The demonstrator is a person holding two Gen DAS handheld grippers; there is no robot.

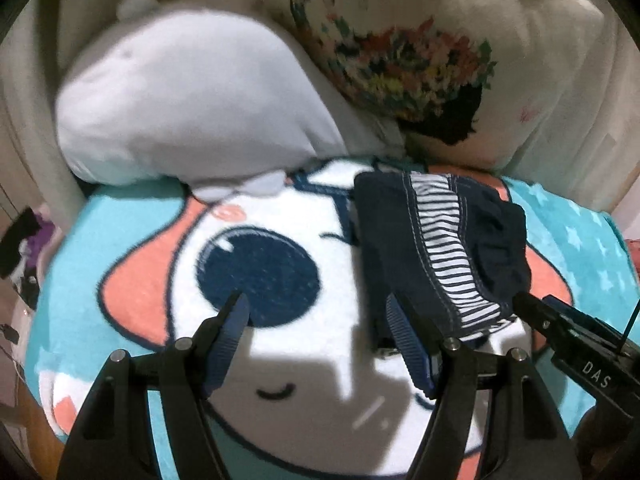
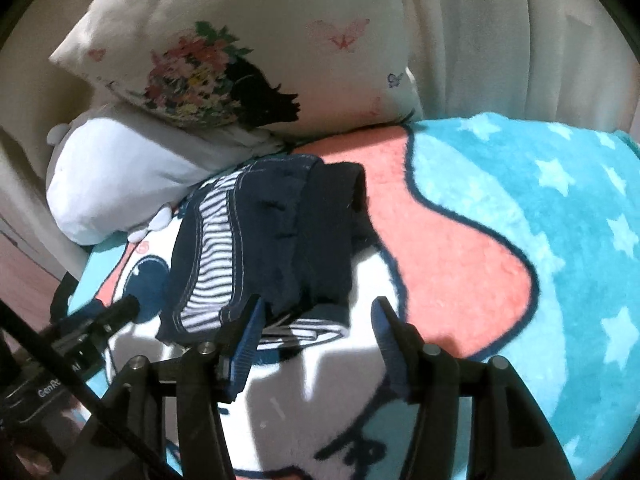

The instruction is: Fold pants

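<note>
Your pants (image 1: 436,252) lie in a compact navy bundle with a striped panel uppermost, on the cartoon blanket (image 1: 132,240) of the bed, at about one o'clock from the left tongs (image 1: 316,312) and eleven o'clock from the right tongs (image 2: 316,312). Both tongs stand wide open and hold nothing. In the left view the right finger's pad sits at the bundle's near edge; whether it touches cloth cannot be told. In the right view the left finger is likewise against the near hem. The bundle appears already doubled over, so the fold is judged well advanced; the far side at twelve o'clock looks rumpled and thick. To finish cleanly, you should take the near hem at two spaced points, one per tongs, close fully on all layers, and carry the edge away from you in one level sweep, keeping the edges aligned. The white plush (image 1: 180,100) and floral pillow (image 2: 248,52) crowd the far end, just beside the bundle; keep the fold short of them. Thin fabric may slip from a shallow pinch.
</note>
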